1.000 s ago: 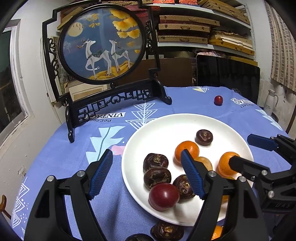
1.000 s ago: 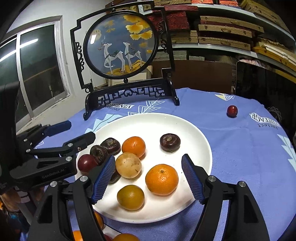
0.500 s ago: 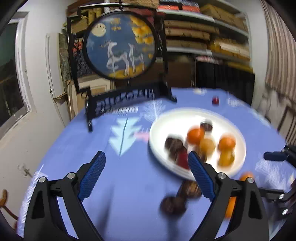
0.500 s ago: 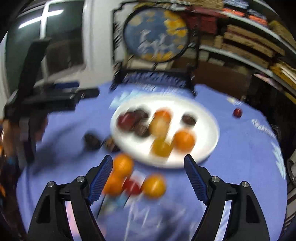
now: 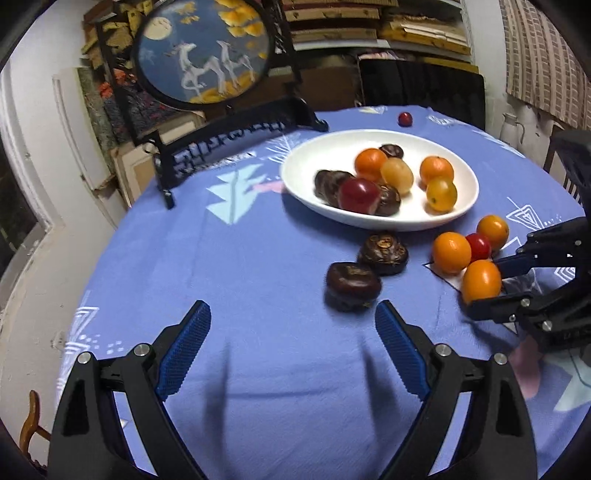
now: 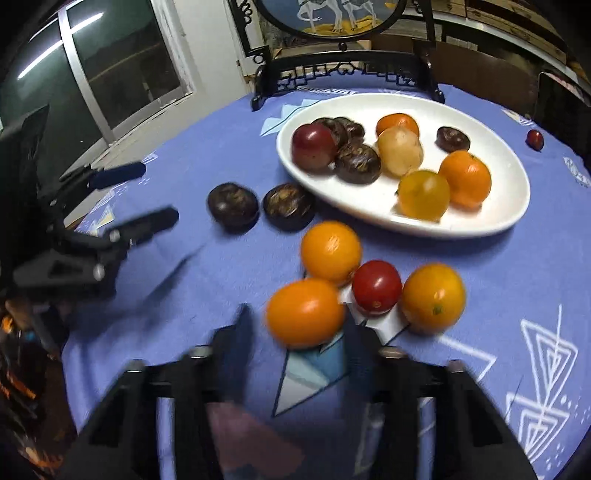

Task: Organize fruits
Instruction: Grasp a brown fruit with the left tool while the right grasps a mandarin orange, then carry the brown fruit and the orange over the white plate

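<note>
Fruit sits partly in the white oval ceramic plate [image 5: 306, 173], partly loose on my blue-clothed bench [image 5: 258, 369]. My left tool [image 5: 291, 332] hangs spread above bare cloth, near two dark brown water chestnuts [image 5: 352, 282]. My right tool [image 6: 295, 339] brackets the nearest oval orange tomato [image 6: 304, 312]; blur hides whether it pinches

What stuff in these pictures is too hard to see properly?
- Right gripper, right wrist view: motion blur smears its fingers, so whether it grips the orange fruit is unclear.
- Right gripper, left wrist view: the picture's right edge cuts off its body.
- Dark fruits at the plate's left, left wrist view: the red fruit covers them partly.
- Deer picture, right wrist view: the top edge cuts it off.
</note>
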`<control>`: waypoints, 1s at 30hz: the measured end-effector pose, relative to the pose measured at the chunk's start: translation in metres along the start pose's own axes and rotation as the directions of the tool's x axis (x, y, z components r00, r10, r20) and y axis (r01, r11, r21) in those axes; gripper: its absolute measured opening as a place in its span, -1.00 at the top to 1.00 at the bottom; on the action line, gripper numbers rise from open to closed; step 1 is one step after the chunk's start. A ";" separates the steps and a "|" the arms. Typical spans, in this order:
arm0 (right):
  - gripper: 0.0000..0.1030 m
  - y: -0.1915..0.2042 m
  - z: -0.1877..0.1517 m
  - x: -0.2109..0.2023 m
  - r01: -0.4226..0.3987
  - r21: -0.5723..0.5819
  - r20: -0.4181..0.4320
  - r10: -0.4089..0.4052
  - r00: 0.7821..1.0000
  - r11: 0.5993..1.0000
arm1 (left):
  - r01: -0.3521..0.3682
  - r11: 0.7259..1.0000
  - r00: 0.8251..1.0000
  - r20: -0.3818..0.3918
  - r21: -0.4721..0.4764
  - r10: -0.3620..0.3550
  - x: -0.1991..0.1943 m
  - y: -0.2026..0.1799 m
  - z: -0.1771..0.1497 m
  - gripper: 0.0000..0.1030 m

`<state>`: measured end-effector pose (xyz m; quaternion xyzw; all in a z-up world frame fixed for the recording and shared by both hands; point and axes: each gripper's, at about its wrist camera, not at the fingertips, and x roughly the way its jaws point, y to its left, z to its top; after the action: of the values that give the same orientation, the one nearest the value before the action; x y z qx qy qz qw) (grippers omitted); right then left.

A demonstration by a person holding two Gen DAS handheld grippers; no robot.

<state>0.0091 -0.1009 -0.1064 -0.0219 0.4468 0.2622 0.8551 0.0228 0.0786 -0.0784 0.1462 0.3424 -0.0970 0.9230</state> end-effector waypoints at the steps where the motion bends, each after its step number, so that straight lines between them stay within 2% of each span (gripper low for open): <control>1: 0.18 0.001 -0.001 -0.001 0.006 -0.013 0.001 -0.006 1.000 1.000 | 0.011 1.000 1.000 -0.016 -0.007 -0.011 0.007 -0.002 0.002 -0.71; 3: 0.18 0.003 -0.008 -0.009 0.012 -0.043 0.003 -0.012 1.000 0.999 | 0.025 1.000 0.999 -0.037 -0.005 -0.025 0.015 -0.008 0.006 -0.71; 9: 0.18 -0.016 -0.027 -0.032 0.005 0.002 0.027 -0.005 1.000 1.000 | 0.081 0.996 0.995 -0.065 0.033 -0.079 0.036 -0.029 0.018 -0.69; 10: 0.18 -0.019 -0.029 -0.034 0.007 0.008 0.028 -0.007 1.000 1.000 | 0.086 0.996 0.994 -0.078 0.037 -0.083 0.040 -0.031 0.019 -0.51; 11: 0.18 -0.021 -0.030 -0.034 0.009 0.015 0.030 -0.009 0.999 1.000 | 0.098 0.994 0.991 -0.099 0.039 -0.093 0.045 -0.032 0.020 -0.16; 13: 0.18 -0.025 -0.033 -0.037 -0.001 0.029 0.039 0.000 0.999 1.000 | 0.120 0.993 0.983 -0.144 0.016 -0.117 0.054 -0.031 0.020 0.20; 16: 0.18 -0.025 -0.035 -0.041 -0.011 0.027 0.048 0.010 0.999 1.000 | 0.148 0.989 0.980 -0.130 -0.026 -0.150 0.045 -0.026 0.019 0.20; 20: 0.18 -0.024 -0.035 -0.041 -0.018 0.008 0.042 0.017 0.999 1.000 | 0.143 0.990 0.986 -0.089 -0.009 -0.143 0.024 -0.026 0.018 0.21; 24: 0.18 -0.024 -0.036 -0.045 -0.024 0.004 0.060 0.024 0.998 1.000 | 0.101 0.995 0.995 -0.023 0.026 -0.101 0.002 -0.033 0.026 0.21; 30: 0.18 -0.026 -0.037 -0.046 -0.035 0.000 0.068 0.035 0.997 0.999 | 0.049 0.996 0.998 0.043 0.070 -0.052 -0.013 -0.051 0.041 0.21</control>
<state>-0.0280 -0.1529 -0.0983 -0.0047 0.4178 0.2776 0.8651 0.0238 0.0175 -0.0507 0.1672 0.3218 -0.1354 0.9220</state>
